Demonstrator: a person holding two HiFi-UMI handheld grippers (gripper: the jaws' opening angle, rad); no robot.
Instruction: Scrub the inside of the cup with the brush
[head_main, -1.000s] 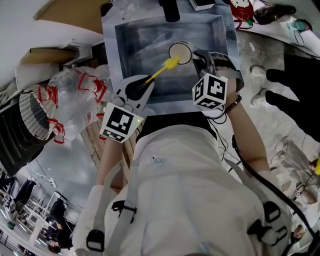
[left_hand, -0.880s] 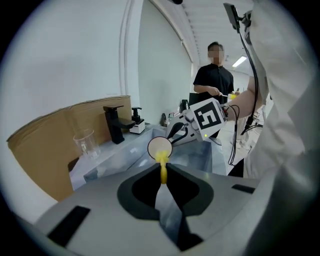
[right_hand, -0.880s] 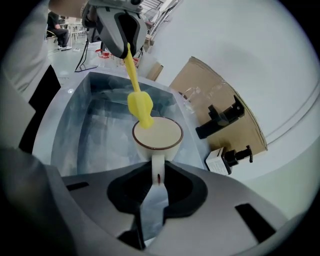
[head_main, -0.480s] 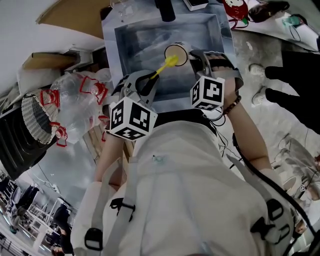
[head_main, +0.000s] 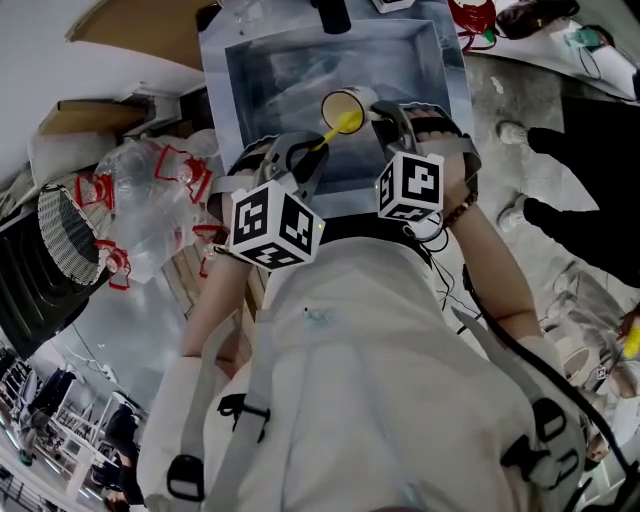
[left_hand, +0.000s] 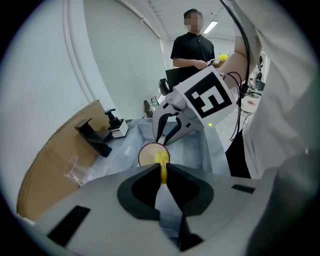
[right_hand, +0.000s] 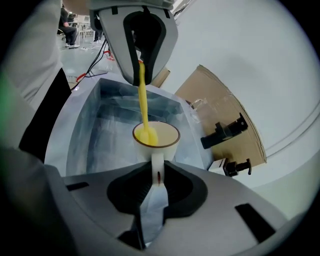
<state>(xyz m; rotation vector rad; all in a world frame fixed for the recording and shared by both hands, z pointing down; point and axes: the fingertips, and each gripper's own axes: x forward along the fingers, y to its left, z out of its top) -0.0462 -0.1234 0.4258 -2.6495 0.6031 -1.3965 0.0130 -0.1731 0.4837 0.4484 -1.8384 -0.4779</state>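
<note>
Above the sink (head_main: 262, 70), close to the middle of its front edge: white cup (right_hand: 156, 135) with a dark rim, mouth open toward the head view and toward both gripper views. Gripped by its thin handle in the right gripper (right_hand: 157, 174), jaws drawn nearly together on that white loop. Contact with the sink's floor: cannot tell, underside hidden in every view.

Clamped tight in the left gripper (left_hand: 162, 173): slim yellow handle of the brush (right_hand: 143, 100). Brush head down inside the cup's mouth, close to the rim on the side nearer the left gripper. Bristles not to be made out, only a yellow lump. Rear end of the handle hidden behind the closed jaws.

At the sink's far edge: black faucet (left_hand: 94, 138), cut off by the top border in the head view. Just beside it, a small black-and-white dispenser (left_hand: 118, 126), too small for detail. Past the far left corner: clear glass (left_hand: 74, 171) in front of brown cardboard (left_hand: 42, 195).

Left of the sink: crumpled clear plastic bags (head_main: 150, 190) with red print, unreadable, and a wire basket (head_main: 70, 240) partly out of frame. Sink's front edge and the bench under it largely covered by the wearer's white top (head_main: 380, 380). Beyond the sink, in the left gripper view: standing person in black (left_hand: 192, 55), lower body hidden behind the right gripper.
</note>
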